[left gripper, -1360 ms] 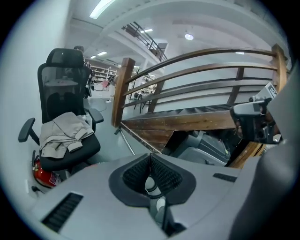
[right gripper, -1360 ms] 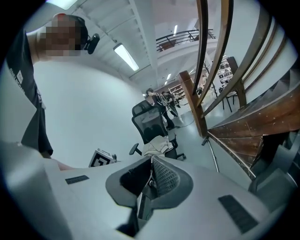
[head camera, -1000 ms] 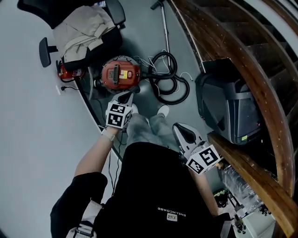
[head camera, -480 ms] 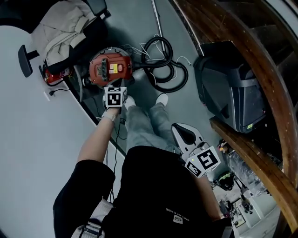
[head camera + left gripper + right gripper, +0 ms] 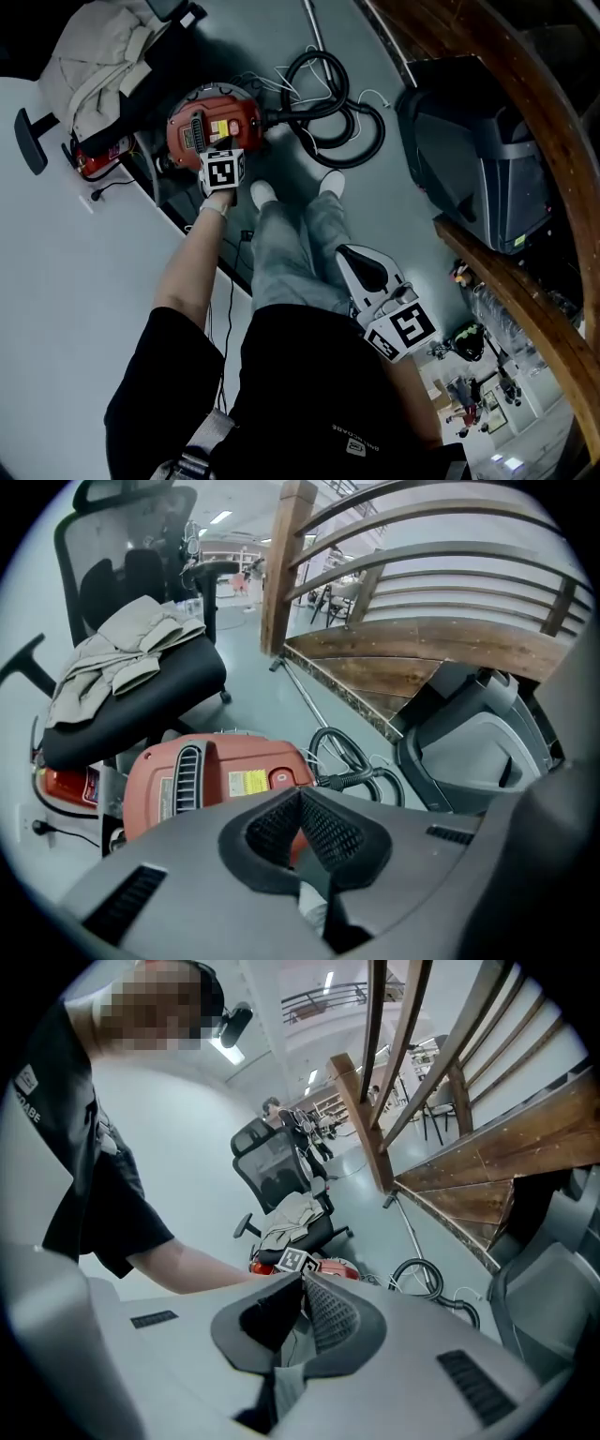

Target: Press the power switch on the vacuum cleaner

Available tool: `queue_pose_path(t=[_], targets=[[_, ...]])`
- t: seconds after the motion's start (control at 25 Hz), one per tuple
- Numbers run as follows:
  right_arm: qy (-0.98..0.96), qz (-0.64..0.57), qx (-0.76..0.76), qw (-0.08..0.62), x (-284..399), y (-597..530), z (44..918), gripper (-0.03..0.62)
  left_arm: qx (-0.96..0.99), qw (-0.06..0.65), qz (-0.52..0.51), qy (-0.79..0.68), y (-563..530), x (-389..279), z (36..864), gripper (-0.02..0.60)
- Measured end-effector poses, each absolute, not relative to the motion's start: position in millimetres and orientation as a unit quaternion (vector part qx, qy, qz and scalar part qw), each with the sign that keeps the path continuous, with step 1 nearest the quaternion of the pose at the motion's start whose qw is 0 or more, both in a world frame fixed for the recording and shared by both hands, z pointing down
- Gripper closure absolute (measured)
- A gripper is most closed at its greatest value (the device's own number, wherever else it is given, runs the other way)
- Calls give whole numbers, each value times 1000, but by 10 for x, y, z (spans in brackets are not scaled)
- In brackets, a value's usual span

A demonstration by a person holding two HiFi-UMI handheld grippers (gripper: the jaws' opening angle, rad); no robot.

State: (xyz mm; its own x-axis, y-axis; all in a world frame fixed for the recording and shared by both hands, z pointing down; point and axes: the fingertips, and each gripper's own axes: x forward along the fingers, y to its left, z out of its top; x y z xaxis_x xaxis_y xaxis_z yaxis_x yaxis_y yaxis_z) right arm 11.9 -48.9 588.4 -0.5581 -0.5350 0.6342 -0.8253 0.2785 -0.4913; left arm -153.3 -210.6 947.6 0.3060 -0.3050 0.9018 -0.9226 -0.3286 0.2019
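The red vacuum cleaner (image 5: 208, 124) sits on the grey floor by my feet, with a black vent grille, a yellow label and a round red switch (image 5: 279, 778) on its top. My left gripper (image 5: 225, 148) reaches down over the vacuum's near edge. In the left gripper view its jaws are shut (image 5: 300, 801) and empty, just short of the switch. My right gripper (image 5: 352, 255) hangs by my right leg with its jaws shut (image 5: 302, 1284) on nothing. From there the vacuum (image 5: 336, 1267) shows far off.
The black hose (image 5: 330, 105) coils right of the vacuum, its metal wand (image 5: 313, 28) running away. An office chair with a beige garment (image 5: 89, 52) stands at the left. A dark grey machine (image 5: 478, 155) and a wooden stair rail (image 5: 487, 103) are on the right.
My left gripper has moved forward from beside the vacuum to over its near edge. The right gripper has stayed by my leg.
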Motion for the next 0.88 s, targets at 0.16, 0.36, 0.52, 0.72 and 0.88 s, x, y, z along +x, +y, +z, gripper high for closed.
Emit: queue_pose_path(t=[0.16, 0.36, 0.52, 0.72, 0.88], targets=[[-764, 440, 438, 176, 56, -378, 6085, 565, 702, 405, 395, -433, -2196, -1533, 9775, 566], [-748, 461, 444, 176, 62, -310, 6248, 565, 689, 401, 420, -435, -2253, -1570, 10013, 566], [-740, 468, 452, 172, 55, -344, 6324, 565, 697, 389, 425, -426, -2234, -1574, 10128, 566], [-736, 474, 453, 168, 15, -392, 6379, 565, 695, 421, 420, -404, -2218, -1594, 10198, 566], [-735, 479, 451, 166, 4, -424, 6412, 565, 693, 410, 420, -418, -2210, -1589, 10220, 566]])
